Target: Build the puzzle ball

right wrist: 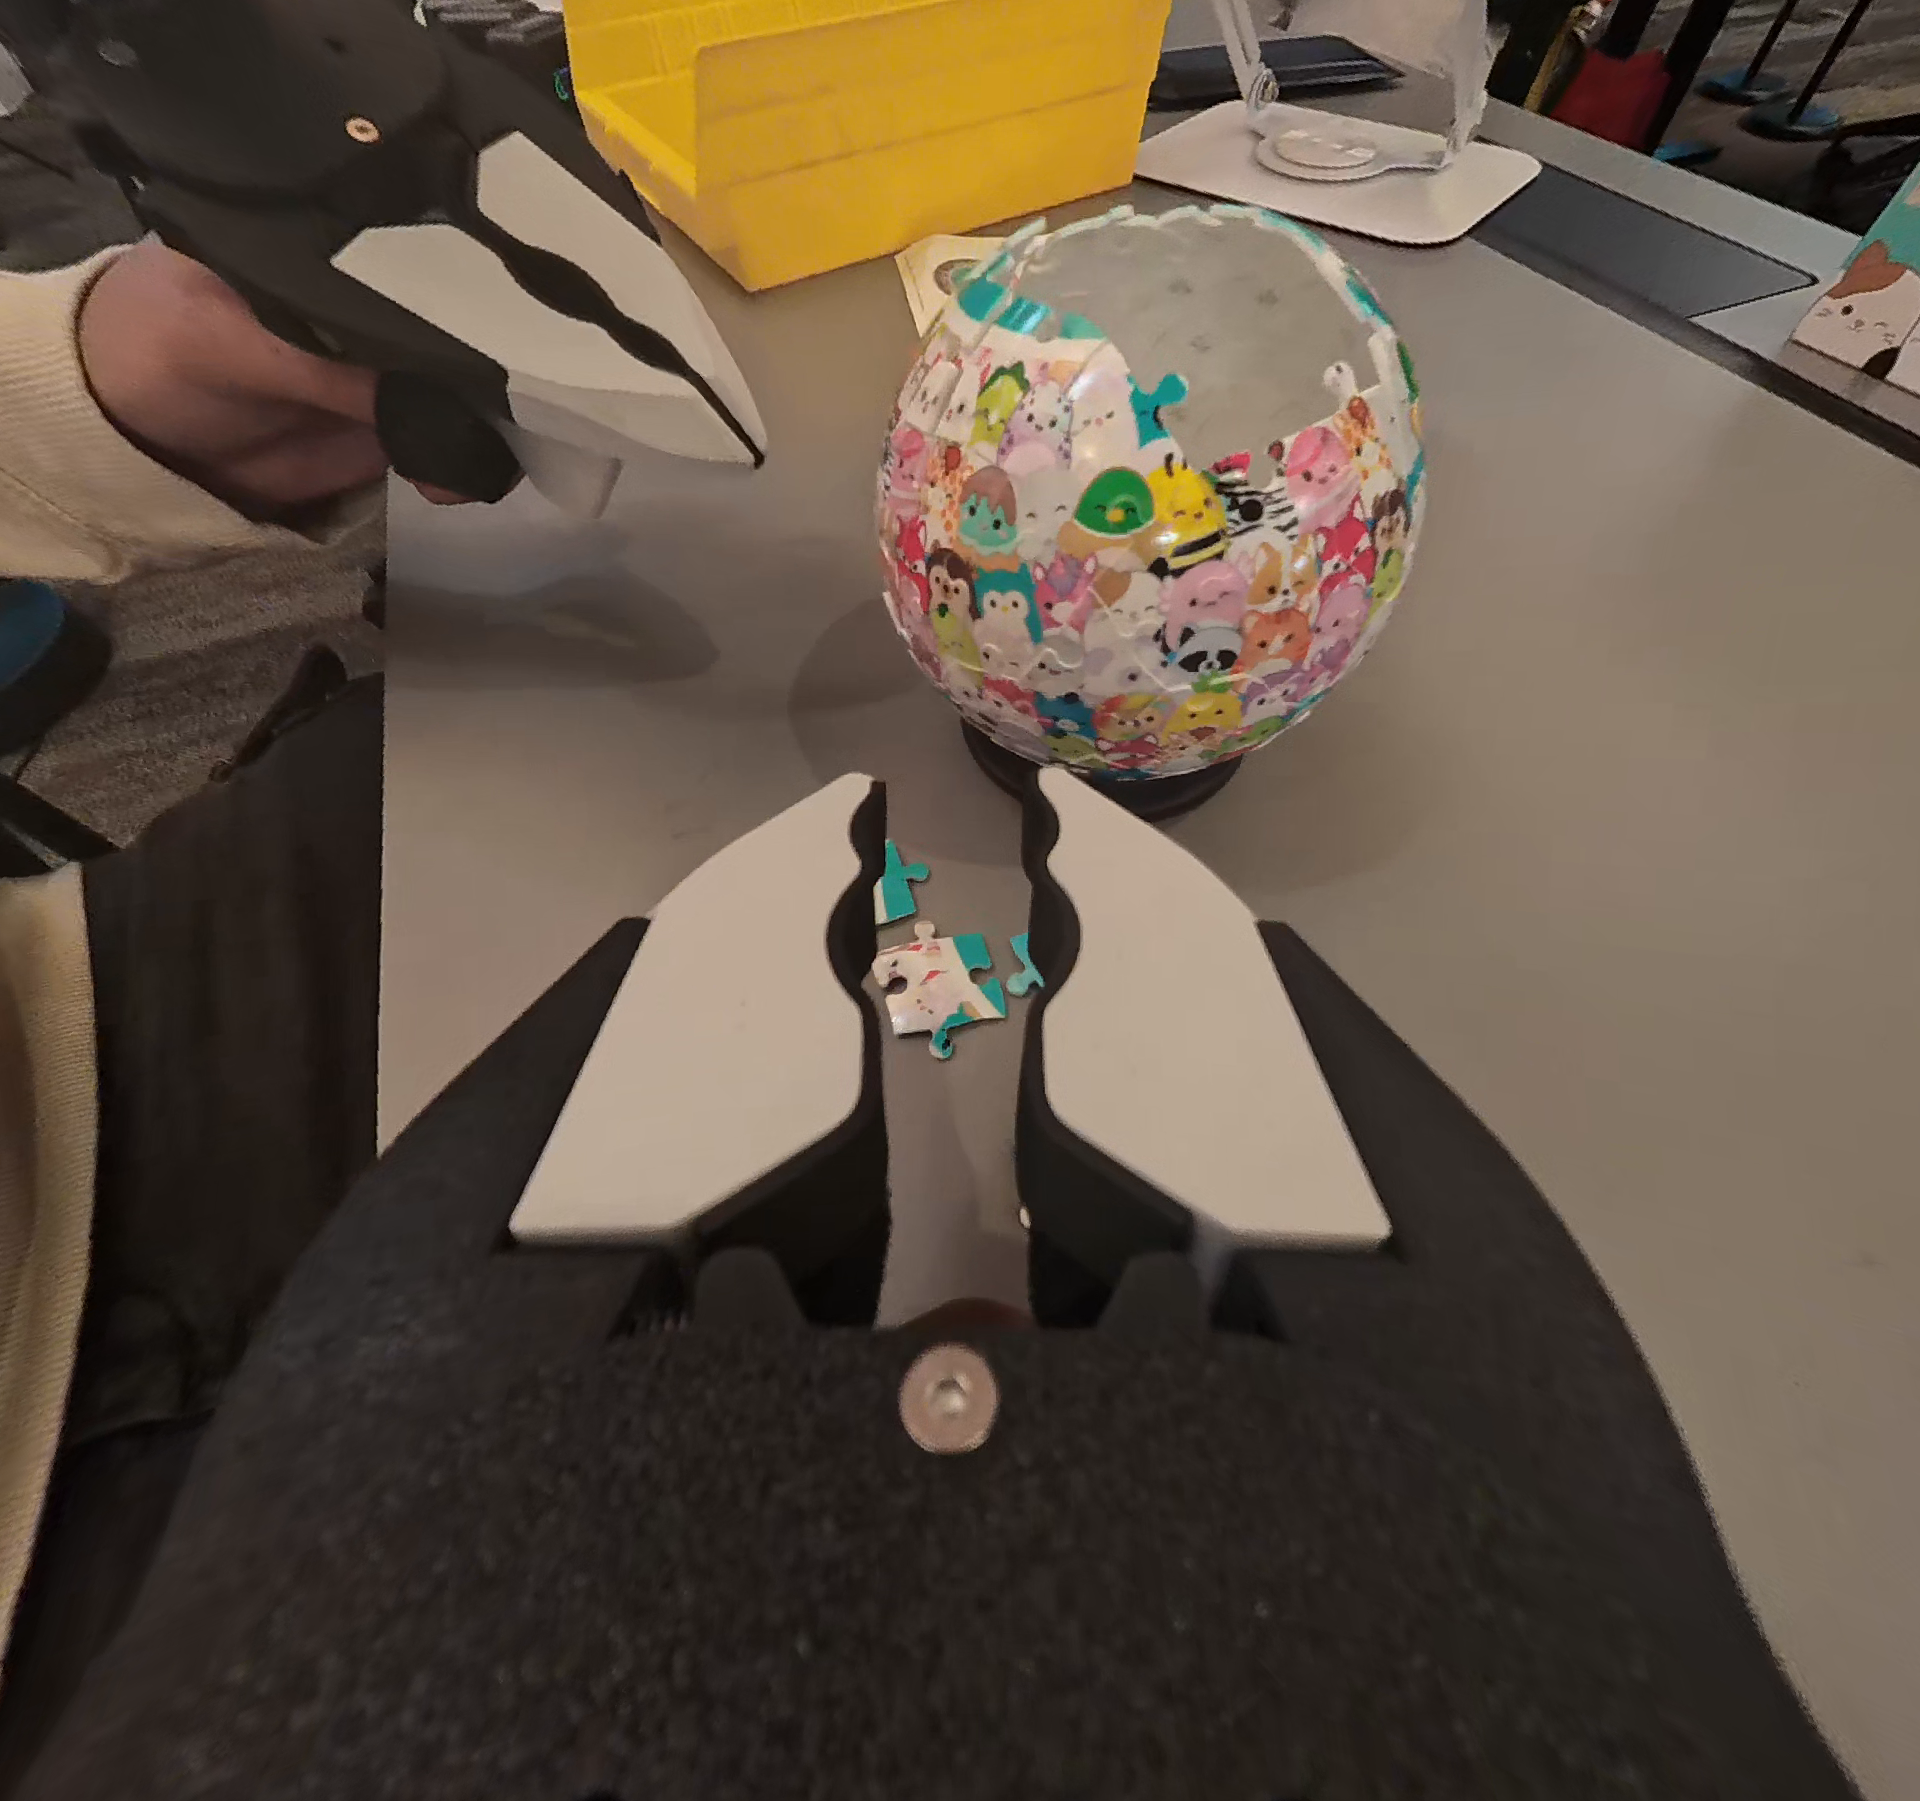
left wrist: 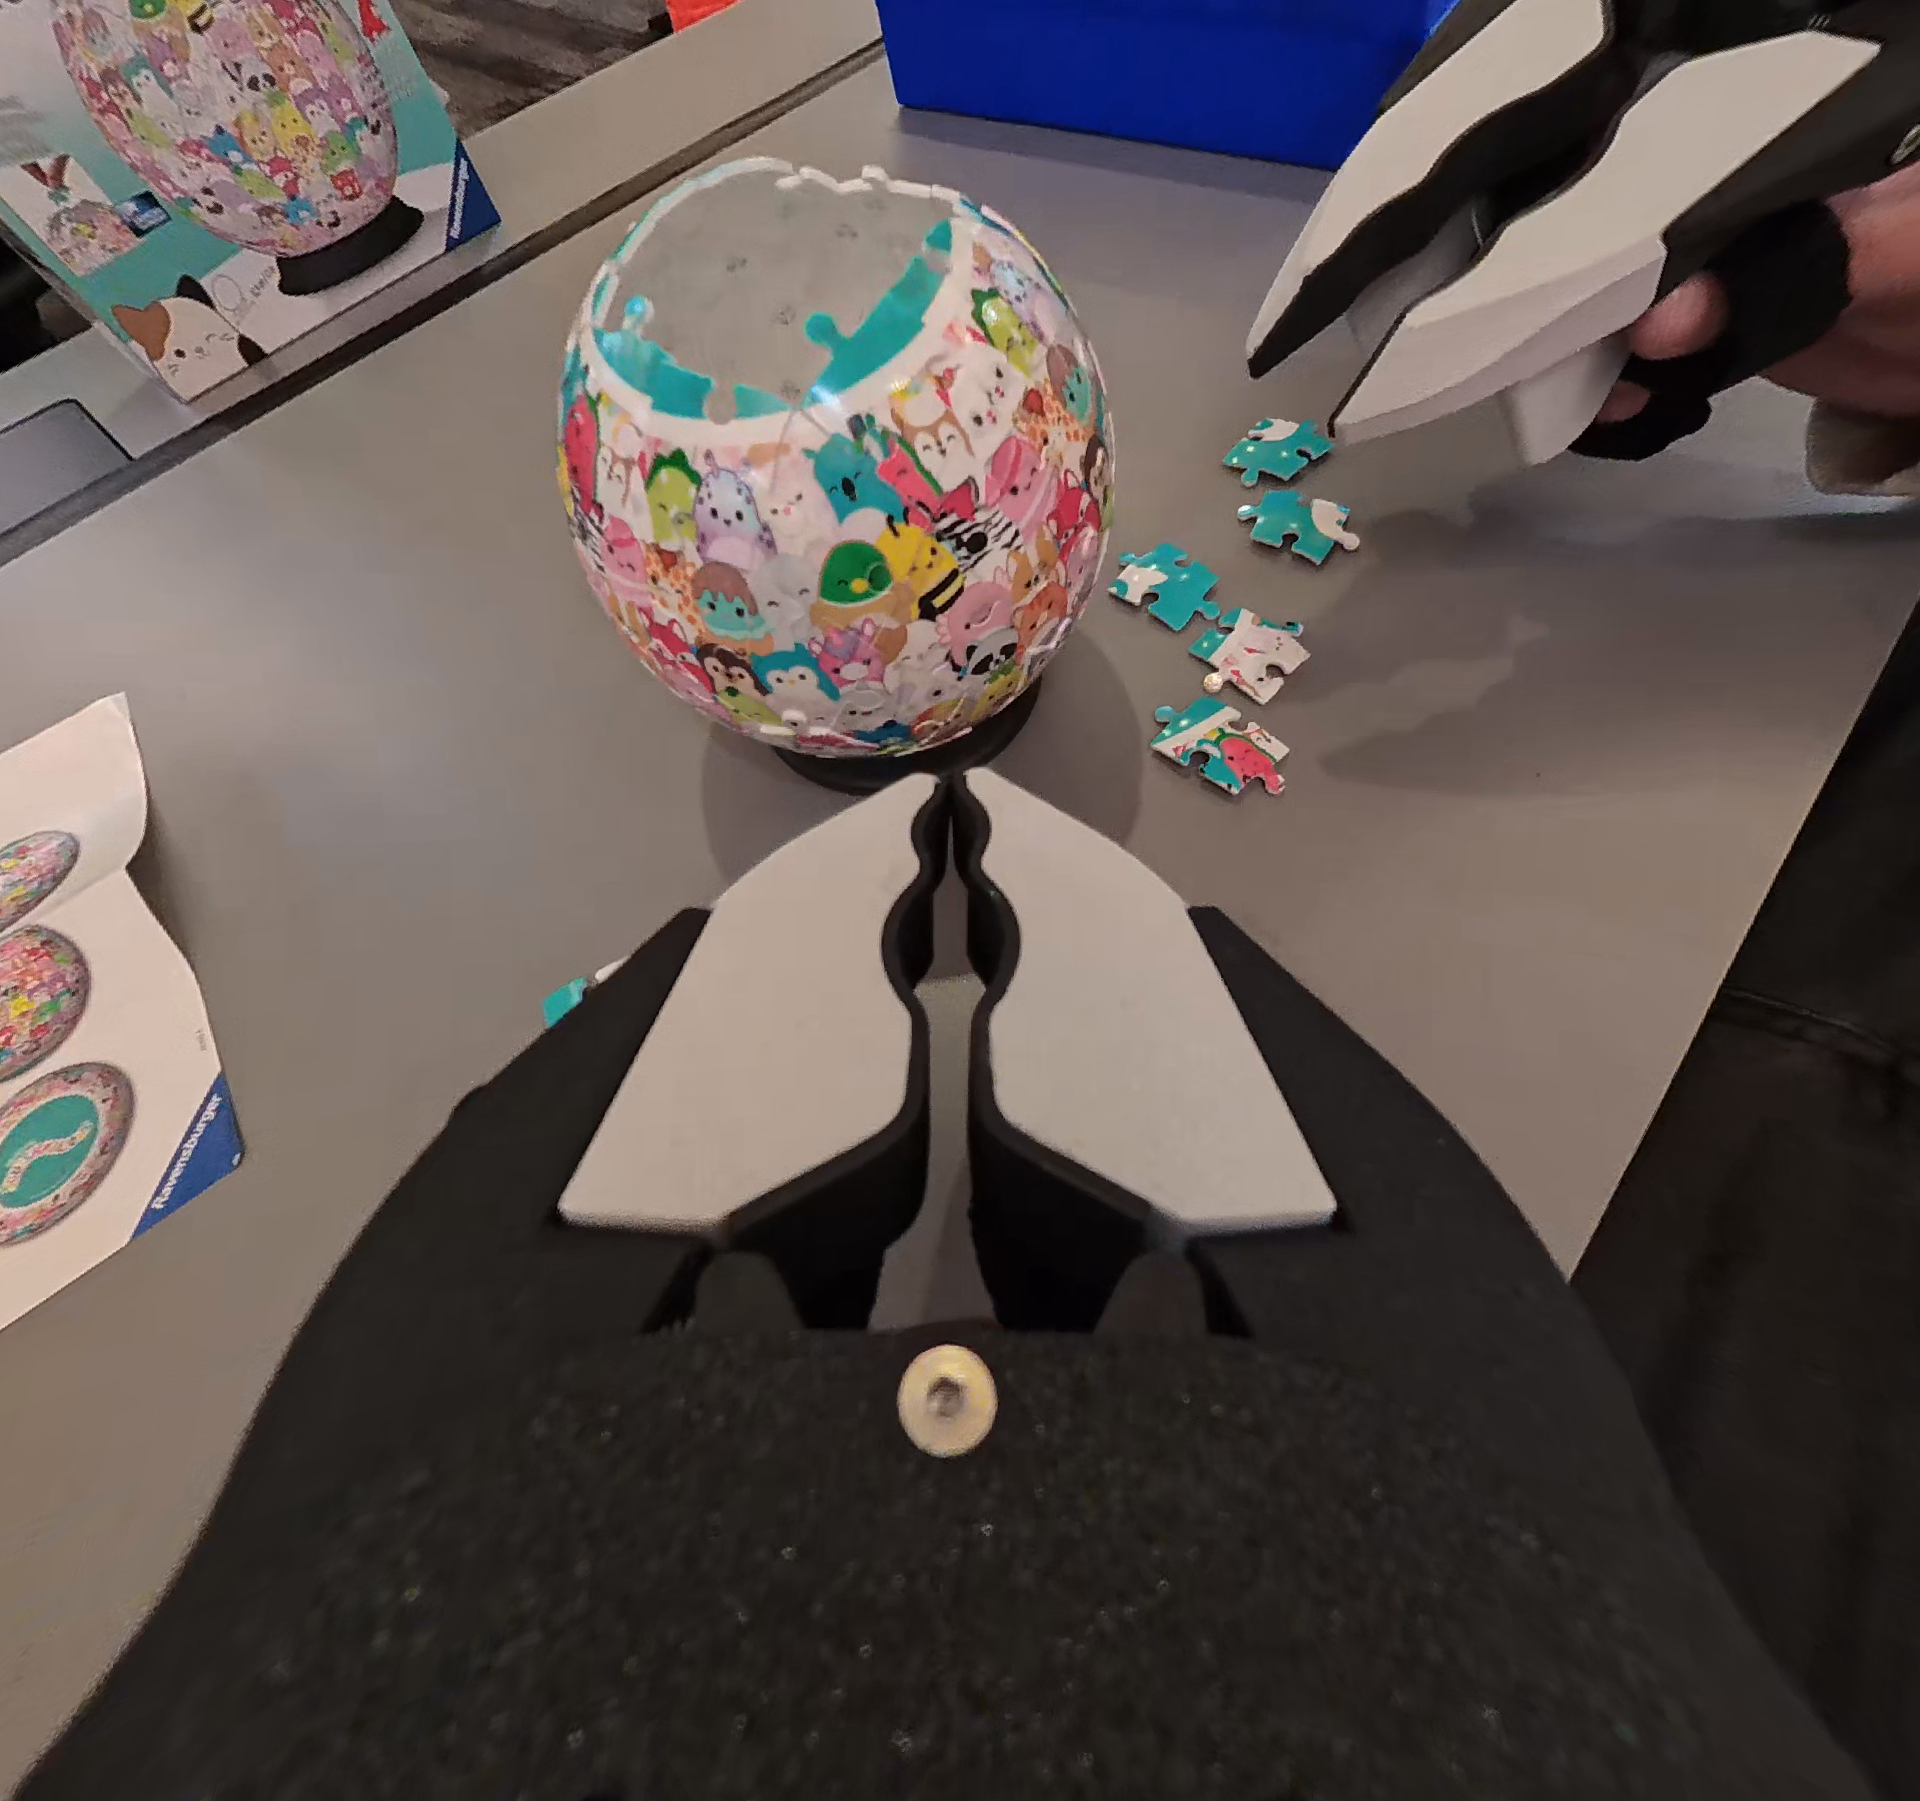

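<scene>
The puzzle ball (left wrist: 831, 504), covered in colourful cartoon animals, stands on a black ring stand (left wrist: 894, 759) on the grey table (left wrist: 364, 608). Its top is open with a jagged rim. It also shows in the right wrist view (right wrist: 1153, 525). Several loose teal and white pieces (left wrist: 1252, 652) lie in a row right of the ball. My left gripper (left wrist: 951, 787) is shut just in front of the stand, and I see nothing between its tips. My right gripper (right wrist: 961, 795) is open and low over the loose pieces (right wrist: 935, 988), which lie on the table between its fingers.
The puzzle's box (left wrist: 229, 141) stands at the back left, and a blue bin (left wrist: 1143, 6) stands behind the ball. An instruction leaflet (left wrist: 83, 1024) lies at the left. A yellow bin (right wrist: 862, 78) and a white stand (right wrist: 1340, 151) are behind the ball in the right wrist view. About 12 cm separates my left fingertips from my right.
</scene>
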`<move>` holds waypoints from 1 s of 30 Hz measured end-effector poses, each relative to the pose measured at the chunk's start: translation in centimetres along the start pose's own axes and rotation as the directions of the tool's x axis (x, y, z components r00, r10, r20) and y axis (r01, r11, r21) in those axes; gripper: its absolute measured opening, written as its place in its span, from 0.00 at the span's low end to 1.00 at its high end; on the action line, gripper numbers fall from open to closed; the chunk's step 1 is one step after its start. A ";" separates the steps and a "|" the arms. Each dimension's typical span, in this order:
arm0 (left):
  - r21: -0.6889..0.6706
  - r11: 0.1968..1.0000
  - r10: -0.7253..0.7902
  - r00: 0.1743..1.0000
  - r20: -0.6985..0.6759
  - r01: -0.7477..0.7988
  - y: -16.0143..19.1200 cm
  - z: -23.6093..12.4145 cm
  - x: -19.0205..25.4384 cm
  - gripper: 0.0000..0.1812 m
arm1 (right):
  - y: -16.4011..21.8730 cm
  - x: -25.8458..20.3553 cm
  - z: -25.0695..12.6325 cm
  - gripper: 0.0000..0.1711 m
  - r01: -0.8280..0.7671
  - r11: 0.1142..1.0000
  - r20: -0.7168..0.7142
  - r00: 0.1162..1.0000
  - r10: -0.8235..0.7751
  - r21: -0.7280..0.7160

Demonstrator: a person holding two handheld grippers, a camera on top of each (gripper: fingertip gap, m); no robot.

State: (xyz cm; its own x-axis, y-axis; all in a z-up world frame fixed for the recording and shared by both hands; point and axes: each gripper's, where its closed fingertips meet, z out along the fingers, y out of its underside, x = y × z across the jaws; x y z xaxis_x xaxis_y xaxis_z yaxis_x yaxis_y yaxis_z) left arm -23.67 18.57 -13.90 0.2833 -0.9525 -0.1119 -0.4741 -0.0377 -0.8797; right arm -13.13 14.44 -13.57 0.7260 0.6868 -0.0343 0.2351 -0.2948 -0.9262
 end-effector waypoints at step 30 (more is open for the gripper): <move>0.060 0.997 -0.037 0.999 -0.034 0.039 -1.2 0.8 -0.7 0.00 | -7.8 0.4 7.6 0.26 0.301 0.753 0.262 0.949 -0.176 -0.585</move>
State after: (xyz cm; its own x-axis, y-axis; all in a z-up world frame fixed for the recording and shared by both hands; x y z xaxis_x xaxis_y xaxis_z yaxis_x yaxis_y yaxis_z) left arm -22.59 19.52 -13.15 0.2719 -0.9602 -0.0636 -0.4116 -0.0563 -0.9096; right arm -19.59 22.03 -9.17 0.4783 0.8776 0.0324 0.7740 -0.4038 -0.4877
